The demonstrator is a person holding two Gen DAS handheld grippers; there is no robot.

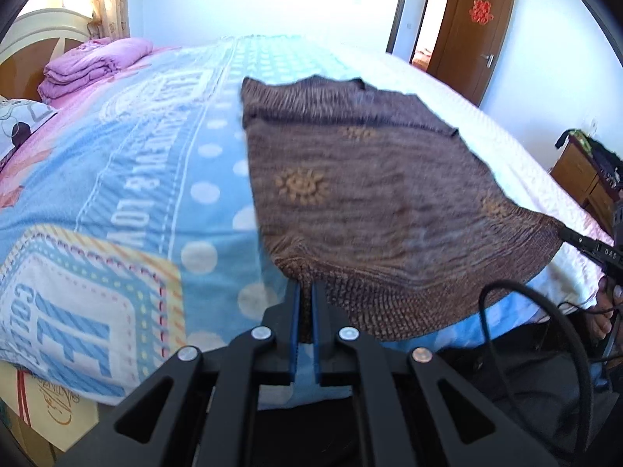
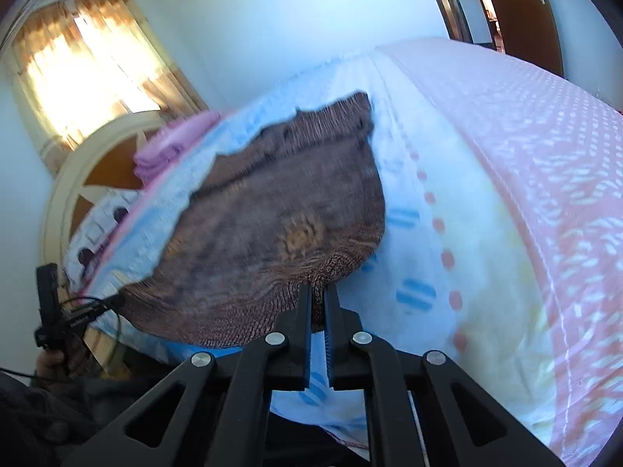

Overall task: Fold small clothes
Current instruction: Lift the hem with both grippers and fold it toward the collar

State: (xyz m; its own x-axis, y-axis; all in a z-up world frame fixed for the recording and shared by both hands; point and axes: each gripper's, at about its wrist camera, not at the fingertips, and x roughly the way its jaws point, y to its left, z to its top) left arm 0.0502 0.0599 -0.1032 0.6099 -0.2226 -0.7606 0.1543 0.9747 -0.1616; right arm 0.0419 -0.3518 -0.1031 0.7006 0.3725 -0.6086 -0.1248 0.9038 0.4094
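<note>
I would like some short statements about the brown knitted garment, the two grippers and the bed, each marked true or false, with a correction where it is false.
1. The left gripper is shut on the hem of the brown knitted garment. True.
2. The right gripper is open and holds nothing. False: it is shut on the hem's other corner.
3. The garment lies spread over the bed. True.
4. The garment is plain, without any pattern. False: it carries yellow sun motifs.
5. The folded purple blanket lies on top of the garment. False: it sits apart, near the headboard.
</note>
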